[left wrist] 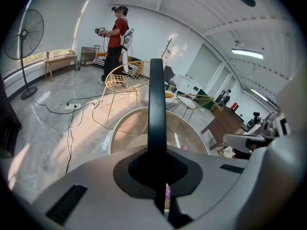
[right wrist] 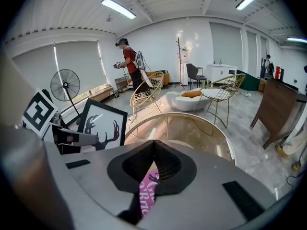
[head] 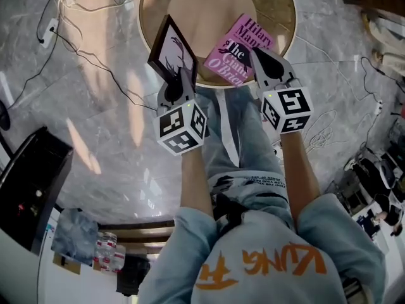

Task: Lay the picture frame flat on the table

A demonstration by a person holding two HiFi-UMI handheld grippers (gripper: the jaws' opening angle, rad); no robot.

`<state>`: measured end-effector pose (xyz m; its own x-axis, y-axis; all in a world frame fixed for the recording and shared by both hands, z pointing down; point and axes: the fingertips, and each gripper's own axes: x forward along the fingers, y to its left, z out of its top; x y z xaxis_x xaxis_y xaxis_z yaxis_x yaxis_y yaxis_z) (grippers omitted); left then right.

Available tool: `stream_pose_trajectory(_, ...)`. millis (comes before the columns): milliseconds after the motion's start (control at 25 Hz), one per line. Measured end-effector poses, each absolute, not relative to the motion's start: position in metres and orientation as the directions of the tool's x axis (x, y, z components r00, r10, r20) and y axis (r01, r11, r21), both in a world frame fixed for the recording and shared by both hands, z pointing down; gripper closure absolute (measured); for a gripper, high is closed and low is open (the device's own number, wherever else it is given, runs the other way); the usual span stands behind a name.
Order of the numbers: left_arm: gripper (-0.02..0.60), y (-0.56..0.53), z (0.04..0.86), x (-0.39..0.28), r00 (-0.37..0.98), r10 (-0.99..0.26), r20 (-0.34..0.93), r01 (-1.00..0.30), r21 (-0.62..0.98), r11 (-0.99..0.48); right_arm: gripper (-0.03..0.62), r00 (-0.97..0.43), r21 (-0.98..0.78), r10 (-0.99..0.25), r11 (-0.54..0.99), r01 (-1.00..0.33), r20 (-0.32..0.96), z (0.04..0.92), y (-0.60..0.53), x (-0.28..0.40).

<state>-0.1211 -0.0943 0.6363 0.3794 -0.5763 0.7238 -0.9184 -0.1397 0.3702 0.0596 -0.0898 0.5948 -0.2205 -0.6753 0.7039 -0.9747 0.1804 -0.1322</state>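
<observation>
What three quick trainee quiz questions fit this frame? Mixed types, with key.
1. True or false: the picture frame lies flat on the round table.
2. The right gripper is shut on: A) the pink book B) a mug C) nothing.
3. Fill in: the left gripper clamps the ___ by its edge.
Key: 1 false, it is held tilted up; 2 A; 3 picture frame.
</observation>
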Motion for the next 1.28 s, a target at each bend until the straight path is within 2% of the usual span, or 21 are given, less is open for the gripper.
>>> stream_pose_trajectory(680,0.557,-0.104,0.704,-0.132,0.391,-0.595,0.702,-0.896,0.439,-0.069,0.597,-0.251,-0.155,-0.618,0.205,-0.966,0.745,0.688,-0.082,0.035)
stream_pose_trajectory(920,0.557,-0.119,0.72,-0.132,0.418,-0.621,0.663,-0.818,0.572,0.061,0.596,-0.263,-0.166,-0.612,0.212,-0.963,0.745,0.702,-0.083,0.032)
stream_pose_trajectory(1280,0.557,-0.134,0.744,-0.127,0.45,-0.637,0.626,-0.709,0.684,0.172,0.596,-0.265,-0.189,-0.62,0.187,-0.964,0.738,0.72,-0.089,0.034)
